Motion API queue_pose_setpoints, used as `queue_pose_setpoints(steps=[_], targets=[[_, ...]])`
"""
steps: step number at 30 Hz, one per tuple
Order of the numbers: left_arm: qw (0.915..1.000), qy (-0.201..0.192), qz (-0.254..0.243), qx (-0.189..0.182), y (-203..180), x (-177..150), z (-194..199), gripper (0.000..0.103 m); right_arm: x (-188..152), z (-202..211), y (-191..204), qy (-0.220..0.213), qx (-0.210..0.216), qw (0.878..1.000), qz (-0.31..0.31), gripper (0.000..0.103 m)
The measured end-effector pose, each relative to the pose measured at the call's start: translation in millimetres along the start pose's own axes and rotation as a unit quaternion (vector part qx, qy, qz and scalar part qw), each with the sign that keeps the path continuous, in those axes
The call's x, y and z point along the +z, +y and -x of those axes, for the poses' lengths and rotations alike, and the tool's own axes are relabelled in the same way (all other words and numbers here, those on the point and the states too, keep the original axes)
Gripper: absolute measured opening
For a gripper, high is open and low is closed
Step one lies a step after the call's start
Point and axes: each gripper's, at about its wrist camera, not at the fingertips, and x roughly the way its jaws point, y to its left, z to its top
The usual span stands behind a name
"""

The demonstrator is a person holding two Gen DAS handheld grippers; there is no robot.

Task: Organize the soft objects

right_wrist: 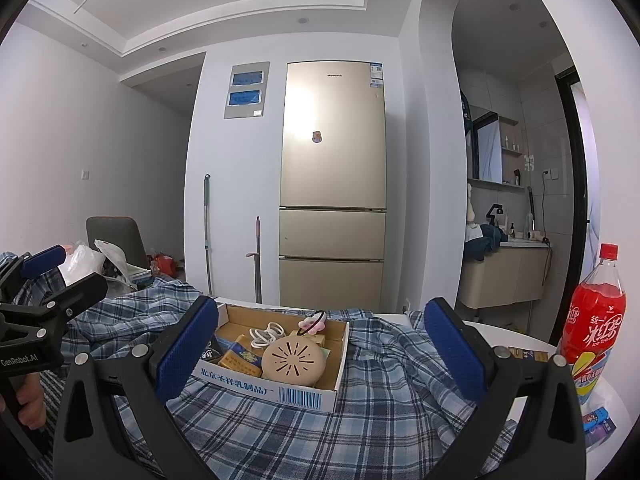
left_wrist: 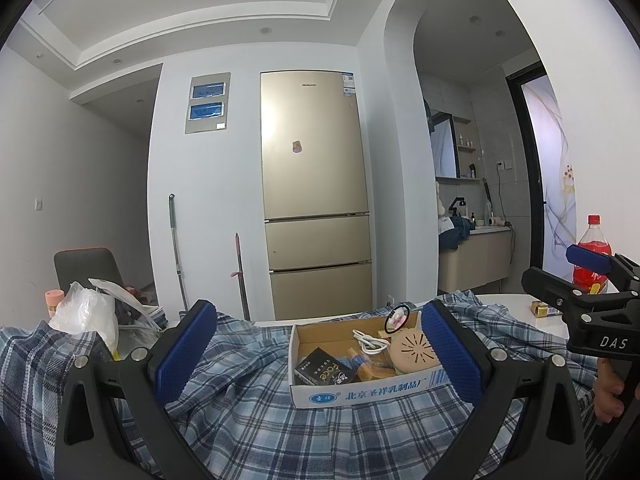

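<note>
A blue plaid cloth (left_wrist: 260,412) lies spread and rumpled over the table; it also shows in the right wrist view (right_wrist: 392,392). A small open cardboard box (left_wrist: 360,394) sits on top of it, holding a round beige disc, a white cable and small packs; it also shows in the right wrist view (right_wrist: 304,394). My left gripper (left_wrist: 320,352) is open and empty, hovering above the cloth in front of the box. My right gripper (right_wrist: 320,350) is open and empty, also above the cloth, to the right of the left one.
A red drink bottle (right_wrist: 596,320) stands on the white table (right_wrist: 516,334) at the right, with small packs beside it. A white plastic bag (left_wrist: 86,312) and a grey chair (left_wrist: 88,266) are at the left. A gold fridge (left_wrist: 316,184) stands behind.
</note>
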Motion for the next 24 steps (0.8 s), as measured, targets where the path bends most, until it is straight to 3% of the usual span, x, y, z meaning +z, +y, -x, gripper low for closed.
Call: queue_pose_setpoints(steps=[24], targets=[[1.0,-0.004,0.001,0.004,1.3,-3.1,-0.7,0.103,-1.1,-0.7,0.3,0.0,0.001,1.0,0.001,0.103]])
